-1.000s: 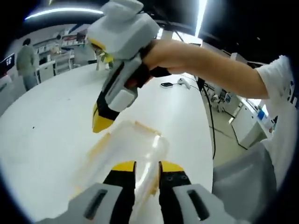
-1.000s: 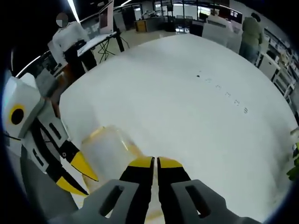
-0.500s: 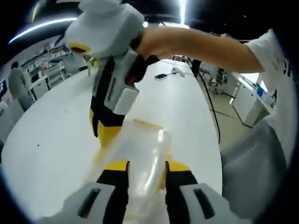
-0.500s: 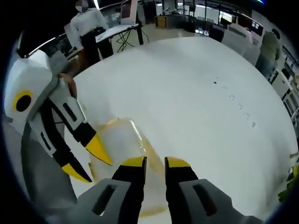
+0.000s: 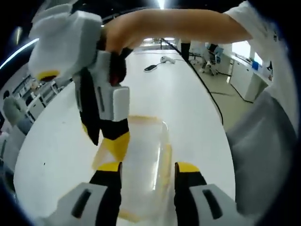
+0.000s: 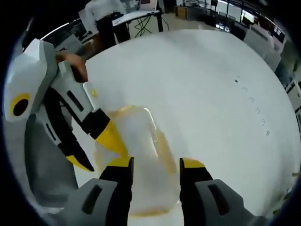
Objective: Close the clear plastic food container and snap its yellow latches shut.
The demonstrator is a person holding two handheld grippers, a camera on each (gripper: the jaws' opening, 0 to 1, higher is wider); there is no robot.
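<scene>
While your left gripper (image 5: 144, 170) hangs with its jaws wide over the container (image 5: 141, 160), that clear box with yellow edges lies on the white bench (image 5: 188, 113), between and beyond the jaws. Your right gripper (image 6: 155, 165) is just as wide above the container (image 6: 136, 150), and its yellow tips crowd the box's left side in the left gripper view. Far across the bench lie a cable (image 5: 202, 84) and a small dark device (image 5: 150, 68). A person (image 6: 108, 12) stands at a desk beyond.

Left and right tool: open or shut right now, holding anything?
Left tool: open, jaws astride the clear container, not gripping.
Right tool: open over the container, holding nothing.
</scene>
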